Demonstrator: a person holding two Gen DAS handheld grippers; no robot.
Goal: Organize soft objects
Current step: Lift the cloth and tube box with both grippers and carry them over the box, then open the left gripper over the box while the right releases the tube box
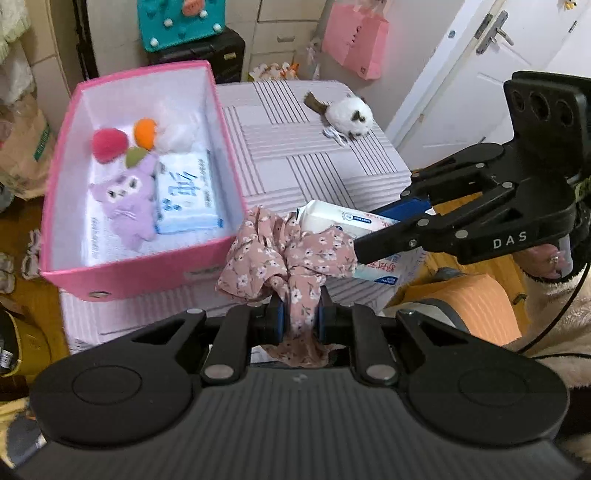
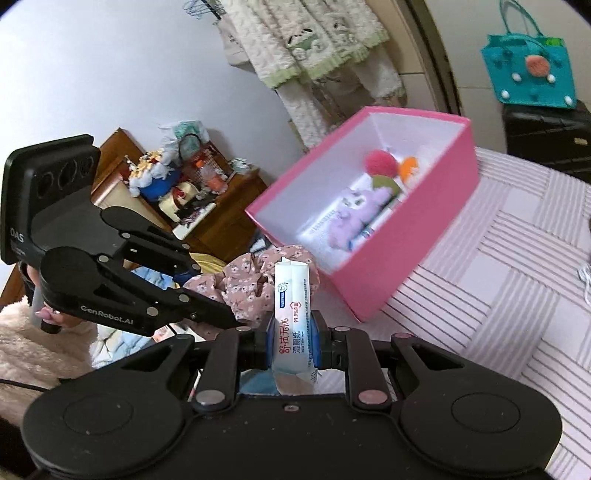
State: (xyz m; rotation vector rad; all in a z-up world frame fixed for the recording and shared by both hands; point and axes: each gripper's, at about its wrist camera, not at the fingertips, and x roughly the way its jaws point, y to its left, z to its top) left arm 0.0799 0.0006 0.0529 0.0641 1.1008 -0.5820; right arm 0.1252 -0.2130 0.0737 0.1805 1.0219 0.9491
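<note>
Pinching a pink flowered scrunchie (image 1: 284, 254), the left gripper (image 1: 298, 320) has its blue pads pressed onto the bunched cloth, which spills out above and below the fingers. The right gripper (image 2: 292, 341) is closed on a packet of wet wipes (image 2: 291, 306), holding it upright by its lower part with the sealed top end pointing away from the camera. The two grippers are held close together, near the front corner of a pink box (image 1: 144, 275), and in the right wrist view the scrunchie sits just behind the packet, touching it or nearly so.

The box stands open on a bed cover with grey stripes (image 1: 306, 155). Inside it lie a purple plush cat (image 1: 127, 199), a red pompom (image 1: 109, 144), an orange pompom (image 1: 144, 133), something white and fluffy in the far corner, and a blue and white tissue pack (image 1: 186, 192) beside the cat. A second flat white pack seems to lie under the cat, though only its edge shows.

Farther back on the cover, well apart from the box, lies a white plush bird (image 1: 349, 115) with a brown tail. A teal felt bag (image 1: 181, 22) rests on a black suitcase behind the box, and a pink paper bag (image 1: 354, 40) hangs near a white door (image 1: 480, 92). A hand in a fluffy cream sleeve (image 1: 554, 295) grips the right tool's handle.
</note>
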